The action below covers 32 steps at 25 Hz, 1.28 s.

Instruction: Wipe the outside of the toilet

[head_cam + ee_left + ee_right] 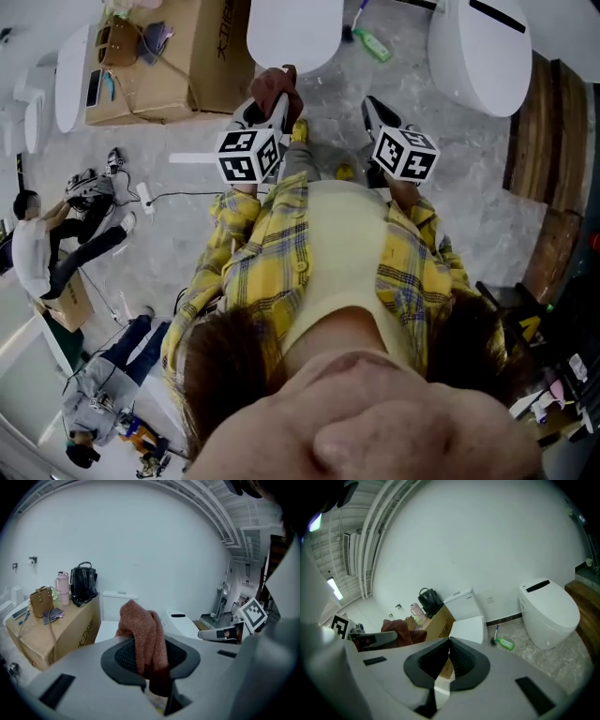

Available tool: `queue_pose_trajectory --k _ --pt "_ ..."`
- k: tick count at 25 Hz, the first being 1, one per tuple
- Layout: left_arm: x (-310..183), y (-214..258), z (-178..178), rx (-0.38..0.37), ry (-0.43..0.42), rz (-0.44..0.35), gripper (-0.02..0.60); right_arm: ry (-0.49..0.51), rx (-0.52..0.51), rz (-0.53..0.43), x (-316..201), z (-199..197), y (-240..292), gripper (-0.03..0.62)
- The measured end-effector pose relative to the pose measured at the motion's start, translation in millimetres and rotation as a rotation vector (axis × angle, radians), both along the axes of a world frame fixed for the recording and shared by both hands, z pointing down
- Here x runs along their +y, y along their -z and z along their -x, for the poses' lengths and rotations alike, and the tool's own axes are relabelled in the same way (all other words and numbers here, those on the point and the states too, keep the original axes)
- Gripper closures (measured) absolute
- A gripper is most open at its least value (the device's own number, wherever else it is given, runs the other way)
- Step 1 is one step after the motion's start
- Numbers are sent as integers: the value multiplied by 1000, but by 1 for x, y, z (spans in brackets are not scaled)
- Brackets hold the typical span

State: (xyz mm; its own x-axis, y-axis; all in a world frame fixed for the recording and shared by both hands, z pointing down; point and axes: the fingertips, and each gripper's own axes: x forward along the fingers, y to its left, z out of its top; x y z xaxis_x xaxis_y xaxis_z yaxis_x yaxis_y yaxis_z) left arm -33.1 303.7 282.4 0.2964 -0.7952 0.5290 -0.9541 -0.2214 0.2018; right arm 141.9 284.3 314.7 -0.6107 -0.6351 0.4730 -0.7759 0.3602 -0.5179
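Pinching fingers on the left gripper are clamping a rust-red cloth by its lower fold. Most of it is bunching up above and ahead of the pads rather than wrapping them. On the right gripper the fingers are pressing together on nothing at all. Neither pair is touching anything else. The white toilet is sitting ahead of and below the left fingers, apart from them, with a cardboard box just beside it, further to the left.

To my eye the trouble is lying in that loose bunch. Dragging it across the porcelain could be tugging the cloth out of the pinch, or flopping it aside so that bare grey jaw is scraping the toilet. The idle right fingers could also be bumping it while the left is wiping.
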Motion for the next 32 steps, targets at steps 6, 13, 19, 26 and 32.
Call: queue_pose_trajectory --k 6,13,19,26,32 --pt "-32 -4 30 4 -31 12 483 -32 16 1 -35 29 4 569" --pt "-60 -15 71 28 -41 45 483 -46 37 15 -66 67 1 568" --pt "-84 -27 99 50 -61 65 483 -55 55 27 -86 99 -6 568" --pt "-109 -36 124 57 -97 87 483 -98 73 38 -107 119 -8 568" --pt "-124 -46 149 59 -111 108 483 -119 82 41 -123 140 -11 568"
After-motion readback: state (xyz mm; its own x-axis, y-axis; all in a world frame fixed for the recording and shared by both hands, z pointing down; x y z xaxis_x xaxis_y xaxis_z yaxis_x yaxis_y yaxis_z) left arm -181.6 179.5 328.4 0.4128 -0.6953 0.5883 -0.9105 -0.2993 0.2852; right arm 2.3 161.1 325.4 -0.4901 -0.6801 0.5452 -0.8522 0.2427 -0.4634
